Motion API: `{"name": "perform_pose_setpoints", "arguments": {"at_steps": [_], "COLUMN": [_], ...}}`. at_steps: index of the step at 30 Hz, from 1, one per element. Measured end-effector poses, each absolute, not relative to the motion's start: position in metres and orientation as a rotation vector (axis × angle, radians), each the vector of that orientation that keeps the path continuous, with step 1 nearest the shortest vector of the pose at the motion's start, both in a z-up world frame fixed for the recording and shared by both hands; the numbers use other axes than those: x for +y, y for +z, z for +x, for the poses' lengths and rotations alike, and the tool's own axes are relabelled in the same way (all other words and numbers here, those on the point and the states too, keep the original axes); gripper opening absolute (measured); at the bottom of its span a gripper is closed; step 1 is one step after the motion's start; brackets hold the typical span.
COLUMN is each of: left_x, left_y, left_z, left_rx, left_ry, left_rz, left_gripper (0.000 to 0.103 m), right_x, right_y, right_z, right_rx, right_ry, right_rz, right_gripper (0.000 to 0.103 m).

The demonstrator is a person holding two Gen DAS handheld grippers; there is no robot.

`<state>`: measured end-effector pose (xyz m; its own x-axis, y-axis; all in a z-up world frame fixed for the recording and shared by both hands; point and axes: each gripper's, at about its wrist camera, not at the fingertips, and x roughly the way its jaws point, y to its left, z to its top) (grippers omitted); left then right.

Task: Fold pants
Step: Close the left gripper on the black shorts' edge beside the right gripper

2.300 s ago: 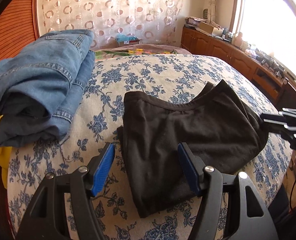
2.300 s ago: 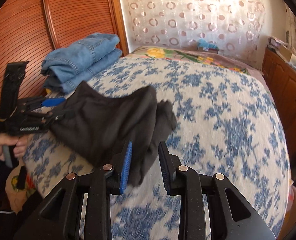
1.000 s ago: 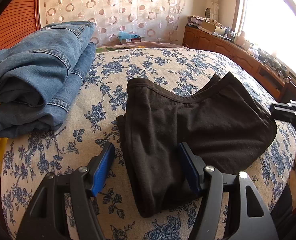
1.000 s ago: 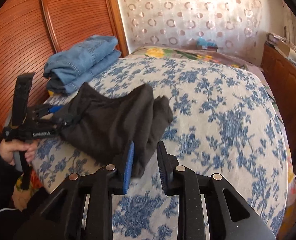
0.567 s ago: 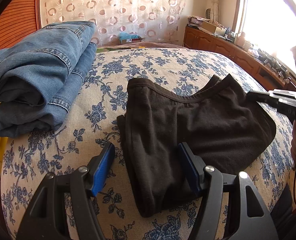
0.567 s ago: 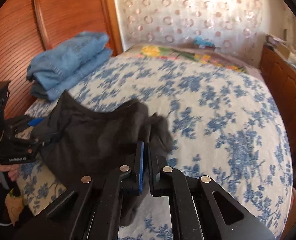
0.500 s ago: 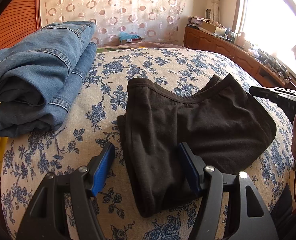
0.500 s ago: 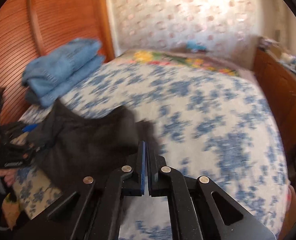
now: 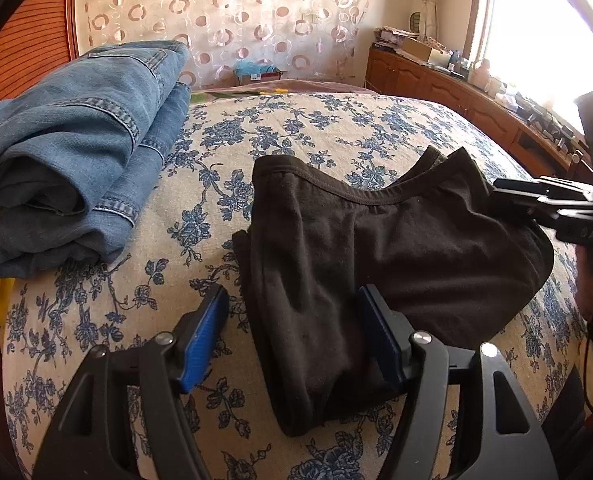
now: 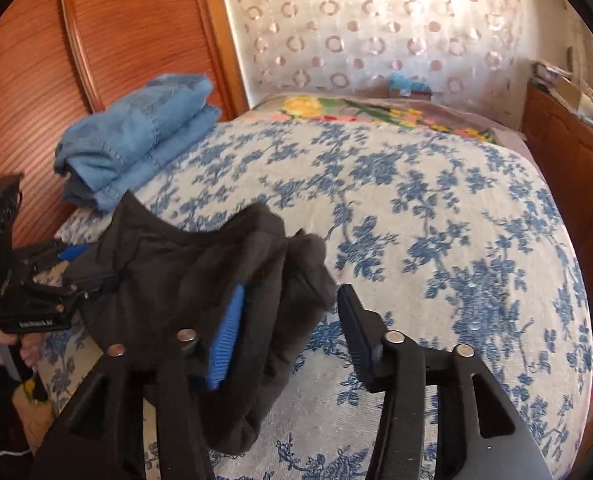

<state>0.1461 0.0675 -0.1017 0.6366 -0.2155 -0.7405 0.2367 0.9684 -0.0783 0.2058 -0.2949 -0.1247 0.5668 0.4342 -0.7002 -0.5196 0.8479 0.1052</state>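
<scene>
— Both grippers hang over the flowered bedspread [image 9: 336, 128] with jaws apart: our left gripper [image 9: 292, 336] straddles the near end of the black pants [image 9: 376, 248], blue pads on either side of the bundle and neither one pressing it. Nothing is held there.

— And our right gripper [image 10: 288, 332]?

— Its jaws have just been opening. In the right wrist view the dark cloth lies between them, bunched against the blue pad, while the black finger [image 10: 356, 332] stands clear over the bedspread. We read that as a grip let go, not one taken.

— Where do the pants sit?

— On the near part of the bed, folded into a compact dark bundle, hemmed edge [image 9: 336, 190] facing the far side, one end trailing toward us. They lie well apart from the folded jeans [image 9: 84, 168], which sit stacked by the wooden headboard [image 10: 96, 60].

— Why is the left one parked like that?

— We judge it is there to pin or pinch the near end once the far side is laid over, so the bundle cannot slide on the quilt. Spread wide, it can drop onto the thick fold without snagging.

— And the task?

— Well along, in our view: the cloth is doubled already, though the right-hand end looks lumpy and may want smoothing or one more fold.

— Risk?

— Soft knit slumps; a loose release could let the top layer creep open.
</scene>
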Motion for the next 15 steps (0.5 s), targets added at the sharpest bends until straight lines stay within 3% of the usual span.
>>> {"name": "perform_pose_setpoints", "arguments": {"at_steps": [9, 15], "left_x": [0.073, 0.085], "left_y": [-0.101, -0.083], "left_z": [0.15, 0.153], "left_rx": [0.852, 0.799], "left_ry": [-0.248, -0.231], "left_rz": [0.006, 0.017], "left_gripper": [0.072, 0.072], "right_x": [-0.288, -0.282], "right_y": [-0.139, -0.139], "right_z": [0.22, 0.223], "right_rx": [0.857, 0.857], "right_ry": [0.569, 0.566], "right_rz": [-0.132, -0.152], "right_gripper": [0.063, 0.064]}}
